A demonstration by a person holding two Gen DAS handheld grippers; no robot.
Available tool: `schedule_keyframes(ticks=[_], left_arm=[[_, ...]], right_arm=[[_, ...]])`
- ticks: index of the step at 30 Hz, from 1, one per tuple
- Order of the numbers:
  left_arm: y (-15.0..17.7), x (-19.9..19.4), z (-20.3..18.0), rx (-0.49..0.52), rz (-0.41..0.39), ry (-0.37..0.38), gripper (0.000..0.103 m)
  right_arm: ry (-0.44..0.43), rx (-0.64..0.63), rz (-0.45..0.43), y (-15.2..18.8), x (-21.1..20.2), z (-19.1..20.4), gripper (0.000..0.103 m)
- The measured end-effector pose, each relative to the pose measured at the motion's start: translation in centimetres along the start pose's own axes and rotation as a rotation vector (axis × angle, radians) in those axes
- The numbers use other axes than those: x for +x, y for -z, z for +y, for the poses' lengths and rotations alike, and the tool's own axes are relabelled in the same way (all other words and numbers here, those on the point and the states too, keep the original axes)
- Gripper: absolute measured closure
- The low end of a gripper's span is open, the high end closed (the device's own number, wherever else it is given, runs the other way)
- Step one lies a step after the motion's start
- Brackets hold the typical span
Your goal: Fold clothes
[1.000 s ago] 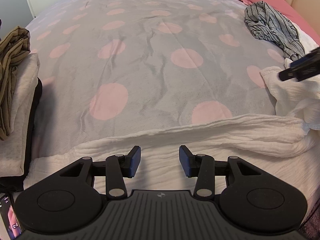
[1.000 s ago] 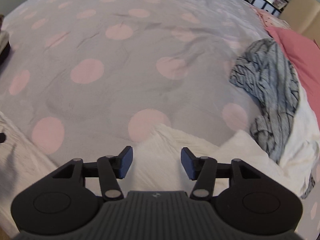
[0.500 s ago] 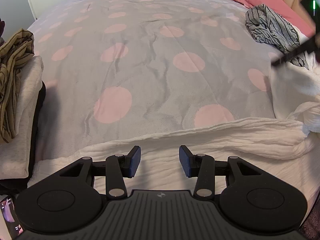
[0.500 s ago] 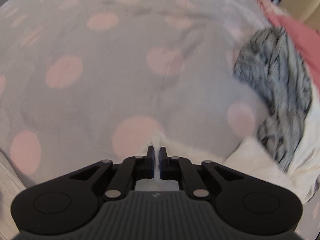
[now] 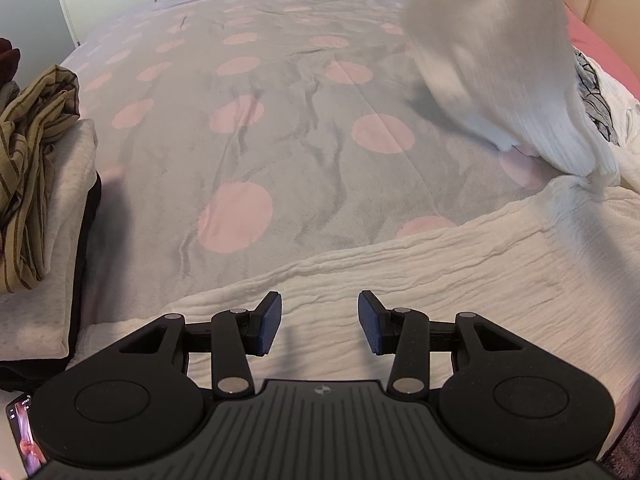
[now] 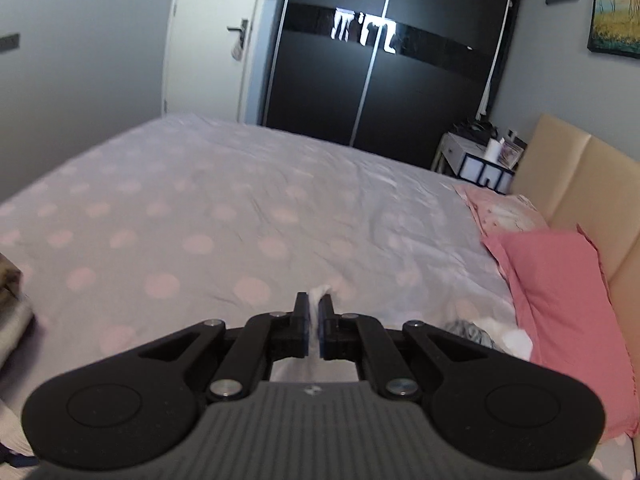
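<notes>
Aloft, right gripper (image 6: 315, 322) pinching white garment (image 5: 492, 60)

Soft daylight, fisheye edges, motion blur

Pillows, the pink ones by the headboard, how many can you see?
2. A plain pink pillow lies against the headboard, nearest the right tongs. A paler patterned pillow lies just beyond it, toward the nightstand. Others may be hidden out of frame.
</notes>
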State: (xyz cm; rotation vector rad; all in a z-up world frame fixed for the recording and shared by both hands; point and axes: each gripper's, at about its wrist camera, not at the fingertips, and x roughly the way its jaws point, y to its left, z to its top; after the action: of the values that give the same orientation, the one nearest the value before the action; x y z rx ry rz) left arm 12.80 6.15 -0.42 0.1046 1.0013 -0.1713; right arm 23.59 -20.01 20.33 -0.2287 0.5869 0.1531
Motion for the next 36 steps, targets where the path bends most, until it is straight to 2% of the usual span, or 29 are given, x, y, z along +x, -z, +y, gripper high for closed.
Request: schedule_keyframes(ticks=[1, 3, 7, 13, 17, 21, 25, 29, 32, 36], left_arm=[[0.0, -0.1, 0.1, -0.005, -0.003, -0.002, 0.063], [-0.1, -0.3, 0.3, -0.014, -0.009, -0.007, 0.063], [-0.2, -0.7, 0.7, -0.032, -0.020, -0.016, 0.063], [-0.9, -1.5, 3.3, -0.118, -0.049, -0.057, 0.063], [-0.9, -1.5, 3.9, -0.134, -0.052, -0.068, 0.063], [-0.8, -1.5, 3.4, -0.119, -0.060, -0.050, 0.063], [-1.5, -1.3, 2.3, -0.104, -0.056, 0.000, 0.058], [-3.3, -0.7, 1.2, -0.107, -0.034, 0.062, 0.056], [-5.1, 0.3, 0.3, -0.108, -0.014, 0.099, 0.054], [-8.2, 2.2, -1.9, -0.098, 0.014, 0.148, 0.051]], right_arm=[[-0.014, 0.000, -0.023, -0.6, -0.8, 0.2, 0.098], [-0.074, -0.014, -0.023, 0.3, -1.9, 1.4, 0.098], [-0.217, -0.066, 0.020, 4.6, -4.0, 5.0, 0.098], [-0.389, -0.092, 0.218, 15.0, -3.9, 10.6, 0.098], [-0.481, -0.106, 0.364, 21.4, -3.3, 13.7, 0.097], [-0.500, -0.107, 0.415, 24.3, -3.4, 14.2, 0.092], [-0.472, -0.094, 0.394, 24.1, -4.1, 11.5, 0.075], [-0.393, -0.070, 0.368, 23.4, -4.2, 6.8, 0.074], [-0.284, -0.051, 0.351, 22.9, -3.6, 1.8, 0.074], [-0.087, 0.012, 0.350, 22.0, -1.1, -6.6, 0.074]])
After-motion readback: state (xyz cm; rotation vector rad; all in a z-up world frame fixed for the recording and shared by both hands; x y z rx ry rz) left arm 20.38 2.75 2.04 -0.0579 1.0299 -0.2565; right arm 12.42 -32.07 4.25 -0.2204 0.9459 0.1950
